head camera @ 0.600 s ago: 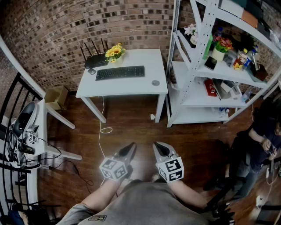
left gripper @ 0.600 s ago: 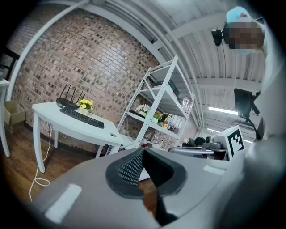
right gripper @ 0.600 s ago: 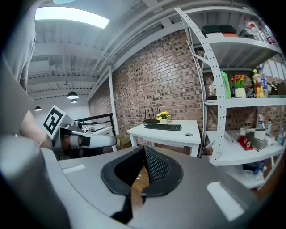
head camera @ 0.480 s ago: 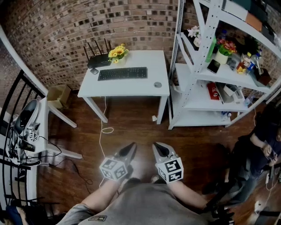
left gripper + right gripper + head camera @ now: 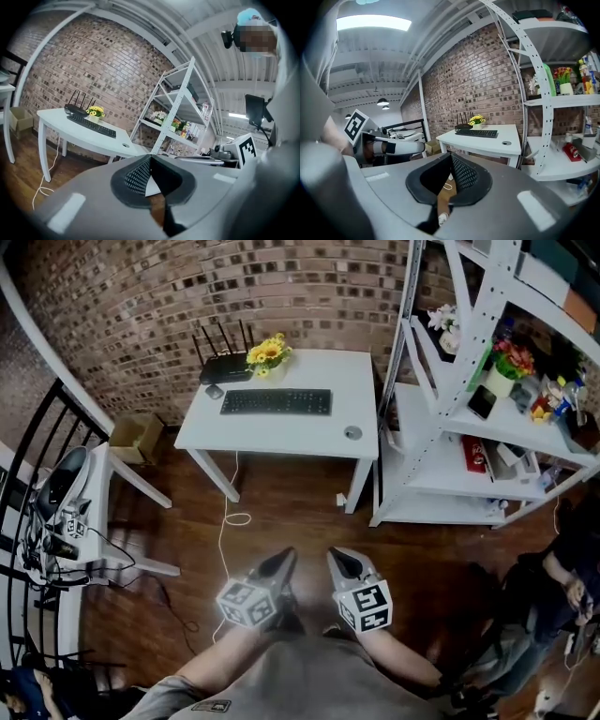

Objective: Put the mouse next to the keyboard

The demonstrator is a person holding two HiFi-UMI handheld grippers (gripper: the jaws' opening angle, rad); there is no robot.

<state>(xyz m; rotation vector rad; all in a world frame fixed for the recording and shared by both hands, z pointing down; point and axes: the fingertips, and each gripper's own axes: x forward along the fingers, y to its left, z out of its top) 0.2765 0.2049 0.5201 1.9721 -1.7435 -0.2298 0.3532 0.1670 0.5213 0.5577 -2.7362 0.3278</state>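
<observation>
A black keyboard [image 5: 277,401] lies on the white table [image 5: 281,435] against the brick wall, far ahead of me. A small dark mouse [image 5: 214,391] sits off the keyboard's left end, beside the router [image 5: 223,367]. Both grippers hang close to my body over the wooden floor, well short of the table. My left gripper [image 5: 284,557] is shut with nothing in it, and so is my right gripper [image 5: 335,555]. The keyboard [image 5: 91,125] shows small in the left gripper view beyond the shut left gripper [image 5: 149,157]. The right gripper view shows it [image 5: 477,133] past the right gripper [image 5: 451,154].
Yellow flowers [image 5: 266,354] stand behind the keyboard, and a small round grey disc [image 5: 352,432] sits near the table's right front corner. A white shelf rack [image 5: 441,427] full of items rises at right, with a person [image 5: 567,568] beyond. A cluttered side table [image 5: 66,498] is at left. A cable [image 5: 232,518] lies on the floor.
The head view has swung so the table and shelf sit further right and a little lower in the picture. Both grippers stay shut in the same place by my body.
</observation>
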